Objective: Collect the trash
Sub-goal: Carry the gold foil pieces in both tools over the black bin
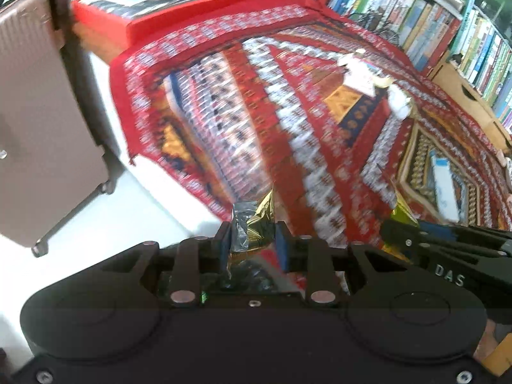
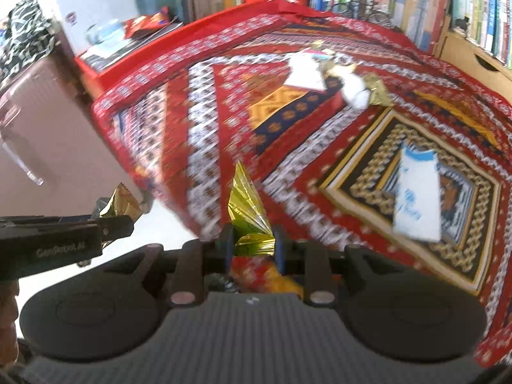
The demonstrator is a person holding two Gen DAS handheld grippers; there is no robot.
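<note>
Spreading across most of both views, a red patterned cloth (image 1: pixel 288 102) is covering a big flat surface, w/ white floor (image 1: pixel 153 198) showing at its near-left edge. A bookshelf (image 1: pixel 448 25) packed w/ books is running along the far-right side. A brownish-pink suitcase (image 1: pixel 41 121) is standing on the floor at left, just beside the cloth's corner. A red box (image 1: pixel 105 28) w/ magazines on top is sitting at the far-left corner.

Lying on the cloth, still uncollected: a white-and-blue bag (image 2: pixel 416 198) on the dark diamond pattern at right, and further back a white paper sheet (image 2: pixel 304 73) w/ crumpled white and gold scraps (image 2: pixel 358 89) touching it.

The left gripper (image 1: pixel 252 243) is pointing steeply down over the cloth's near edge, jaws nearly closed, blue pads pinching a crumpled gold-and-silver foil wrapper (image 1: pixel 256 224) that's sticking up between them. The right gripper (image 2: pixel 252 243) is angling down the same way, jaws likewise narrow and clamping a gold foil wrapper (image 2: pixel 246 204) that's fanning upward above the pads; some red-orange packaging is showing below it, can't tell if it's the same piece.

Both grippers are hanging side by side, near each other; each one is showing at the edge of the other's view. Background is blurring throughout.
</note>
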